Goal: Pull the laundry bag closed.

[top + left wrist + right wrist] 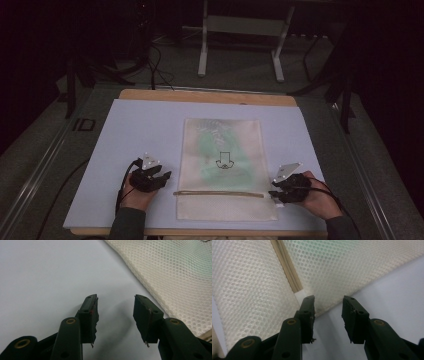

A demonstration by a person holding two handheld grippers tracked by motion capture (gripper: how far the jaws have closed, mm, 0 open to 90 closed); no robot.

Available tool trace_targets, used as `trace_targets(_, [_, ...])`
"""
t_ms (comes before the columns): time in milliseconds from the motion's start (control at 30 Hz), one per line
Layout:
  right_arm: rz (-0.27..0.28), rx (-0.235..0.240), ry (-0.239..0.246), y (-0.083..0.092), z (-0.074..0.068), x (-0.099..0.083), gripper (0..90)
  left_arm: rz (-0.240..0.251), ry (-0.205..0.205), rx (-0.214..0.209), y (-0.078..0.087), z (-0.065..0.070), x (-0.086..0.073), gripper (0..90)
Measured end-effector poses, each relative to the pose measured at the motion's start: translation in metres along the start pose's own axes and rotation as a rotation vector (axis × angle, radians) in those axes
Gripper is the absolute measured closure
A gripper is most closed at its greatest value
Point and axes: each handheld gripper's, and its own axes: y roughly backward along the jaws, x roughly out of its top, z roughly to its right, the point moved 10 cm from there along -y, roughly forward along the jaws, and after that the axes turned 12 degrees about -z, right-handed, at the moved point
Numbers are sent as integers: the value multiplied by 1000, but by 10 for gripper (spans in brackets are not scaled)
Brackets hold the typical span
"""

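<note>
A cream mesh bag (pixel 222 150) lies flat on the pale blue mat (pixel 140 125), with something green and a black mark showing through it. A tan zipper (pixel 218 194) runs across its near end. My left gripper (pixel 162 177) rests on the mat just left of the bag, jaws open and empty (pixel 115 302), with the mesh bag (pixel 175 272) off to its right. My right gripper (pixel 274 190) sits at the bag's right edge by the zipper's end. It is open (pixel 329 302), its left finger over the mesh bag's (pixel 249 290) edge, near the zipper (pixel 287 265).
The mat covers a wooden table (pixel 210 96), whose far edge shows beyond it. Behind the table stand the white legs of a desk (pixel 202 55) on a dark floor. Cables trail from both grippers toward the person.
</note>
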Motion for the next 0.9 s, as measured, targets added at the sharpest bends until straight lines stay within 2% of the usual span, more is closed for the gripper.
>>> trace_targets(467, [-6, 26, 52, 1, -11, 19, 622, 11, -19, -14, 1, 4, 1, 546])
trace_targets(733, [12, 12, 47, 1, -12, 33, 574, 15, -31, -14, 2, 6, 1, 549])
trace_targets(900, [7, 23, 62, -3, -17, 41, 577, 44, -60, -24, 5, 10, 4, 548])
